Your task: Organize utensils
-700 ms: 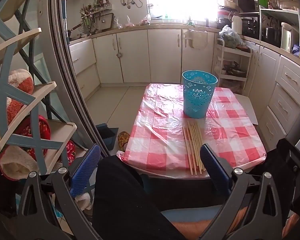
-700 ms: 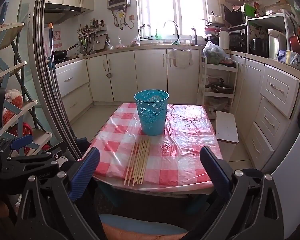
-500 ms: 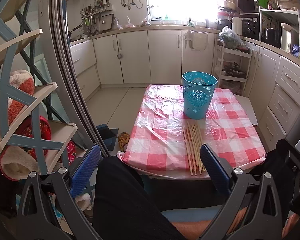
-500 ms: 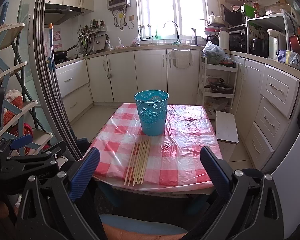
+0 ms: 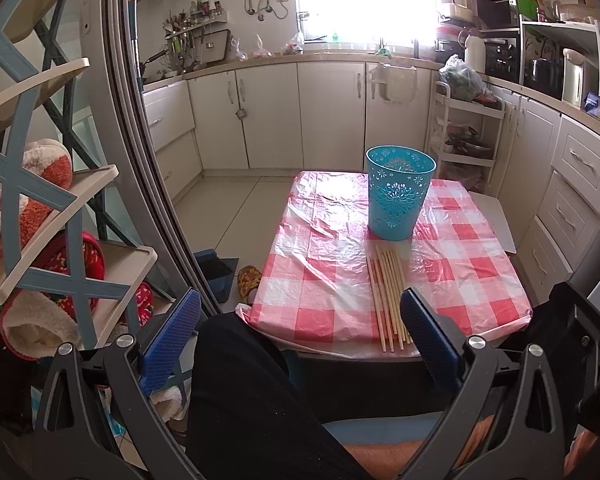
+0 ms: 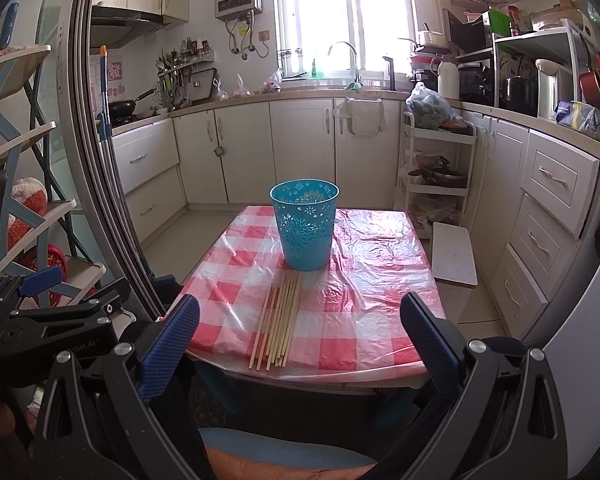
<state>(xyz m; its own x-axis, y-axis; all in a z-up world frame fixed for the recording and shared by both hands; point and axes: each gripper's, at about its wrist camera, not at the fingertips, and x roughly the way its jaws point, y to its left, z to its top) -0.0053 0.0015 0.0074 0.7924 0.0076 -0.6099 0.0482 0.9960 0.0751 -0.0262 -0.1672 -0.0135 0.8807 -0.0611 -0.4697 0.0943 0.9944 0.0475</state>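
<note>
Both claws, left (image 5: 300, 336) & right (image 6: 300, 332), were spread wide, holding nothing. Thin wooden chopsticks (image 6: 278, 320) lay bundled at 6 o'clock of perforated teal plastic bin (image 6: 305, 230) on glossy checkered table (image 6: 380, 280).

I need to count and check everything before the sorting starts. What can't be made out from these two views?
- Inside of the blue cup: its own wall hides the bottom in both views, so any contents are unknown.
- Chopsticks: they lie bunched and overlapping, so an exact count is unsure; the left tool covers a little of the near ends on the right.
- Table legs: hidden under the checked cloth and behind the right tool.
</note>
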